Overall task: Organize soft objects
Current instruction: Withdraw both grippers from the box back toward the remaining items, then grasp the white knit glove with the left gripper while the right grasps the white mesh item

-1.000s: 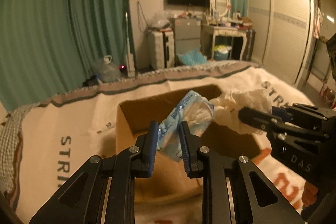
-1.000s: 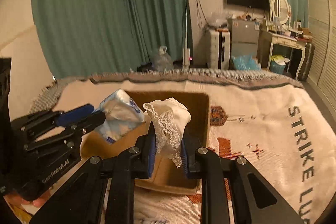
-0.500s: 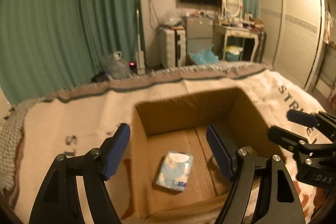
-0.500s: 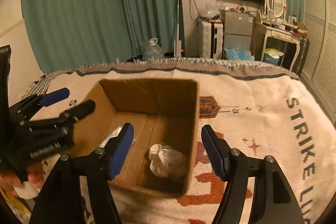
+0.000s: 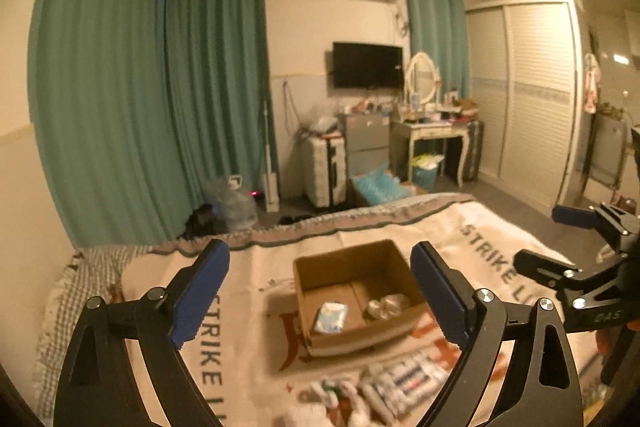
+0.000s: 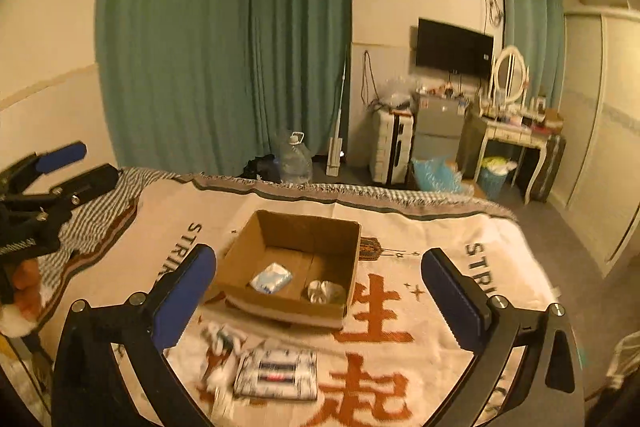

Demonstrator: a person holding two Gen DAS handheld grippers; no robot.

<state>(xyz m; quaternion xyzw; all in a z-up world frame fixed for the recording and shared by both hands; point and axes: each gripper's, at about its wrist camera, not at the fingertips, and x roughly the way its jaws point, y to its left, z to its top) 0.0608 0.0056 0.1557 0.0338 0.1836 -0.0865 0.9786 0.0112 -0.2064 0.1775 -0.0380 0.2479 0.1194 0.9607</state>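
An open cardboard box (image 5: 396,321) (image 6: 352,243) stands on the blanket-covered bed. Inside lie a blue tissue pack (image 5: 330,316) (image 6: 271,277) on the left and a crumpled white lace cloth (image 5: 385,307) (image 6: 322,291) on the right. My left gripper (image 5: 320,291) is open and empty, held high above and behind the box. My right gripper (image 6: 318,291) is open and empty, also raised above the box. A striped white packet (image 5: 404,379) (image 6: 276,374) and a crumpled white cloth (image 6: 224,339) lie on the blanket in front of the box.
The cream blanket (image 6: 432,251) with printed letters covers the bed. The right gripper shows at the right of the left wrist view (image 5: 568,243), the left gripper at the left of the right wrist view (image 6: 60,167). Green curtains, a dresser and a wardrobe stand beyond the bed.
Both grippers let go of the tissue pack and the lace cloth, which dropped into the box. Both grippers then opened wide and rose up and back from the box.
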